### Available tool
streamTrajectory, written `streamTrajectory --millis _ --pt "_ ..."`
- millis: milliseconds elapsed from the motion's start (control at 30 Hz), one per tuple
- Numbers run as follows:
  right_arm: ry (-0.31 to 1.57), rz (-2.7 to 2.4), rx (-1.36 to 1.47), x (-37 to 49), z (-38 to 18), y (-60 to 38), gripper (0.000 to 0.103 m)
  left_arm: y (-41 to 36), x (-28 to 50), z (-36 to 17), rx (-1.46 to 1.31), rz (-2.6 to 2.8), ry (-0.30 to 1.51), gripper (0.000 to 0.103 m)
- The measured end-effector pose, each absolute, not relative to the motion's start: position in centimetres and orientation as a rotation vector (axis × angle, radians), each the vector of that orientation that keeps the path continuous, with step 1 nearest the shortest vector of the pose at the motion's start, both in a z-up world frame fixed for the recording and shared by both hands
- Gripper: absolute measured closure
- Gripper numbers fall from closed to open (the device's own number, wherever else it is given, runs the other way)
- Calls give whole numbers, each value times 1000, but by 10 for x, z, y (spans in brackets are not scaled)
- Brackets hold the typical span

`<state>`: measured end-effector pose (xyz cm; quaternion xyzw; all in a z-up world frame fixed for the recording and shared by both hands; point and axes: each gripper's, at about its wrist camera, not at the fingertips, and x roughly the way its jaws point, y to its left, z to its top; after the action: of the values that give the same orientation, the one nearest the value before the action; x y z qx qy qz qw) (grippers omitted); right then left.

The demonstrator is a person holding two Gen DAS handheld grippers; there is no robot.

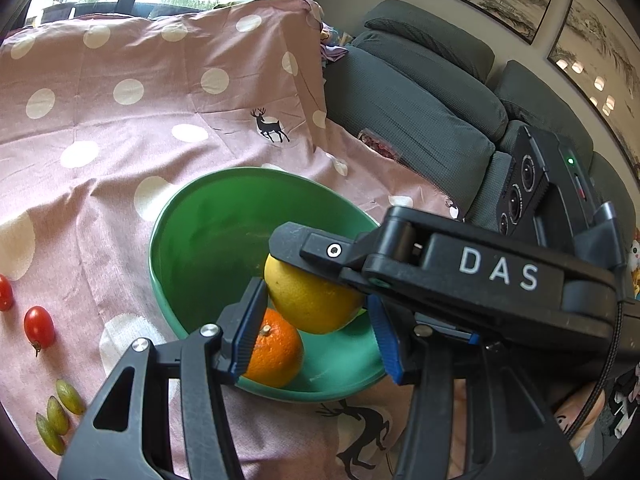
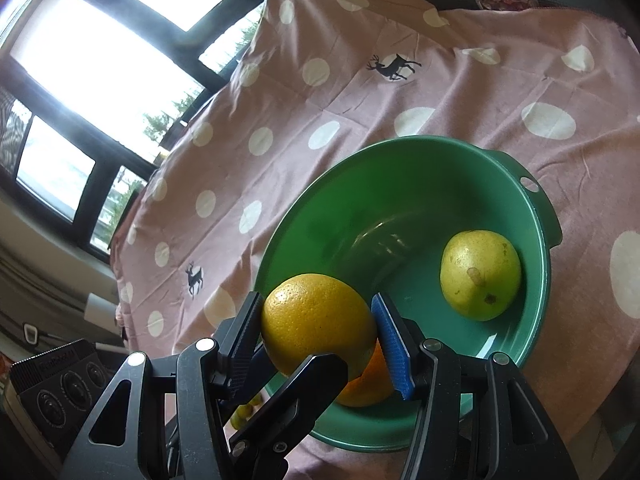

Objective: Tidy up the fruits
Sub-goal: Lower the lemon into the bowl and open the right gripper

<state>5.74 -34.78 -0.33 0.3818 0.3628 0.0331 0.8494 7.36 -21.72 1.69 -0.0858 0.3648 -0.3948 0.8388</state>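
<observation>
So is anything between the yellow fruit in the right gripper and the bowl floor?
Yes. The orange lies in the green bowl right under the yellow fruit in the right gripper, and a finger of the left gripper crosses close by it. The pear sits clear, farther in.

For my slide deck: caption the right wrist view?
Right gripper holds a yellow citrus over the green bowl beside a pear.

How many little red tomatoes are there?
2, both on the pink cloth left of the green bowl: one whole tomato, one cut off at the picture's edge. More may be hidden.
</observation>
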Motion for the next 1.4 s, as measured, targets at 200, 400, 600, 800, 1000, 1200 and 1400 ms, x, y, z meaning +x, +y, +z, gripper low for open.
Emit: streamTrajectory --millis 200,400,600,800,1000,1200,1400 --pt "775 66 797 59 -4 -346 45 -215 76 13 -195 -834 781 53" --pt "781 63 792 61 -4 -345 45 -212 76 11 -203 -831 787 53" --pt "795 38 775 62 -6 -340 45 -211 74 11 -190 -812 778 53" --pt "803 20 758 65 -7 -339 45 -208 76 9 -197 -809 789 53" --pt "804 18 757 65 -7 -338 45 -208 77 8 -203 -810 790 54" --pt "803 16 760 66 -9 -340 45 -207 78 8 -211 -808 794 53" --pt "799 11 764 66 -9 -341 46 -207 78 7 -211 -800 794 53"
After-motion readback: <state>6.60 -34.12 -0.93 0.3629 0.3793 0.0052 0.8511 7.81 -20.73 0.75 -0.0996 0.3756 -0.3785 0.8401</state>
